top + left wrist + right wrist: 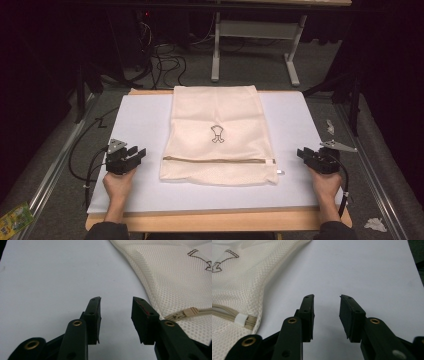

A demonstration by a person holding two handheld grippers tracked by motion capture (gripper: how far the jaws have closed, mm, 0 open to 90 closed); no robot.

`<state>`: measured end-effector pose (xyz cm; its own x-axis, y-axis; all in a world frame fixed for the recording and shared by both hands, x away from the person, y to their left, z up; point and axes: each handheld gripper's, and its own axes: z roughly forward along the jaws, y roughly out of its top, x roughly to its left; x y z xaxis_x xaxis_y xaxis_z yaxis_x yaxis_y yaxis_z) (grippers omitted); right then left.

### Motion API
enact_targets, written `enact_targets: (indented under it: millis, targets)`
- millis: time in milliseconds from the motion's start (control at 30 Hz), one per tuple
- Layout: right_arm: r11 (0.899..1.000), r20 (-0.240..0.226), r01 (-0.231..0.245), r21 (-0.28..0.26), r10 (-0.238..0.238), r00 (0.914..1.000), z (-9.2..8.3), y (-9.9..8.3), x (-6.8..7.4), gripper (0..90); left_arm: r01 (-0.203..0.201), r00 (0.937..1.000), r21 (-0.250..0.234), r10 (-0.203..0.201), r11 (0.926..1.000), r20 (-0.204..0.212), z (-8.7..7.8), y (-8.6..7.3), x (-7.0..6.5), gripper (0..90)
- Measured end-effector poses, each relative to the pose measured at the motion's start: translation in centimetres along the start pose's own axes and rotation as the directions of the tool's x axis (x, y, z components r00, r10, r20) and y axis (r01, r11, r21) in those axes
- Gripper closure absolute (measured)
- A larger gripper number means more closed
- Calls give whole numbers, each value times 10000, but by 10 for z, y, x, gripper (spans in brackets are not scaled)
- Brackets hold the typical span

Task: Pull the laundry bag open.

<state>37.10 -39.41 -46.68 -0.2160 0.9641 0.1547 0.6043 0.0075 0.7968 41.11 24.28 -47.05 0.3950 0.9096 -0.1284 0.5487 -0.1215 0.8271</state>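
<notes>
Mesh laundry bag (215,135): light, limp, likely slippery; best pinched at zipper (217,160) corners. Left gripper (137,154), right gripper (303,154): jaws apart, empty.

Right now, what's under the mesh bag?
The mesh bag lies flat on the white mat, which sits on the wooden table. The mat beneath it is covered; whether anything is inside cannot be seen.
</notes>
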Motion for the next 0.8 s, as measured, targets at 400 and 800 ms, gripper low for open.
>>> enact_targets:
  millis: [400, 800]
  targets:
    - [9995, 288, 313, 6, -313, 9991, 5, -1, 1, 655, 99, 9997, -90, -101, 9999, -226, 8, -4, 0, 583]
    - [9994, 313, 351, -64, -348, 9989, 6, -5, 1, 635, 69, 9987, -46, -71, 10000, -512, 11, -8, -1, 569]
